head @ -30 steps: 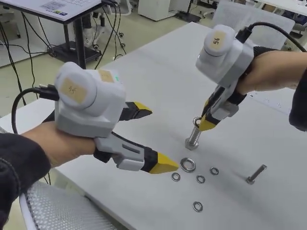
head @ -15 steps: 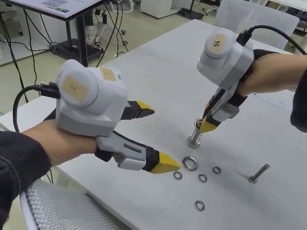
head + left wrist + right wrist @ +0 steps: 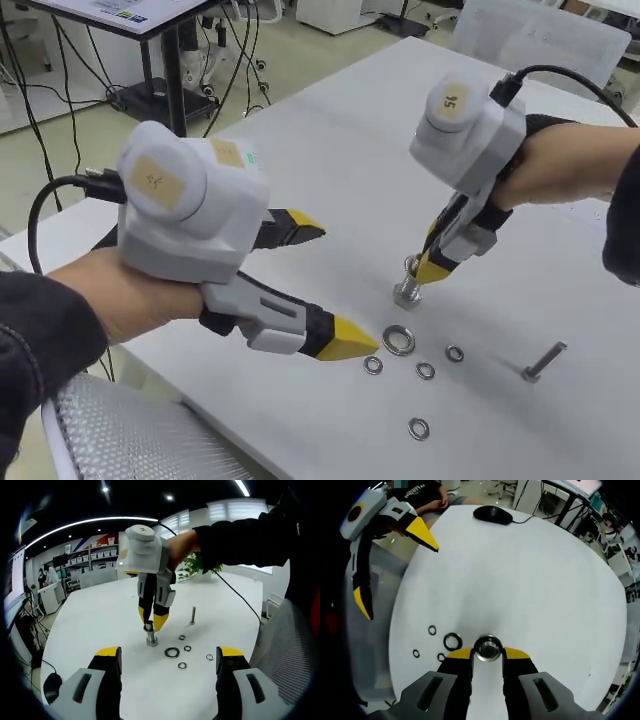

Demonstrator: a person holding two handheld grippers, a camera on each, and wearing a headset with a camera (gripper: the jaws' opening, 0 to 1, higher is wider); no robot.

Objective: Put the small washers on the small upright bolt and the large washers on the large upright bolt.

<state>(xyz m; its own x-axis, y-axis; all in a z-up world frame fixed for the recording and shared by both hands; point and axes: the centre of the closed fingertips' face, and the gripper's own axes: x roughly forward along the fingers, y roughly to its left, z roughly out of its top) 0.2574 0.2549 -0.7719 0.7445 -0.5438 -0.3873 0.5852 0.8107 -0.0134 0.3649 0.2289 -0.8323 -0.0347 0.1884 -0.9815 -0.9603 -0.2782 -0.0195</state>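
The large bolt stands upright on the white table. My right gripper comes down on it from above, shut on a large washer that sits around the bolt's top. A second large washer lies flat just in front of the bolt, with several small washers scattered around it. The small bolt stands on its head to the right. My left gripper hovers open to the left of the washers, with nothing between its jaws. In the left gripper view the large bolt and the loose large washer lie ahead.
A black mouse lies far off on the table. The table's near edge runs just under my left hand, with a mesh chair back below it. Desks and cables stand on the floor beyond the table's left side.
My right gripper has sunk a little along the large bolt with the washer in it. The left gripper has hardly moved.
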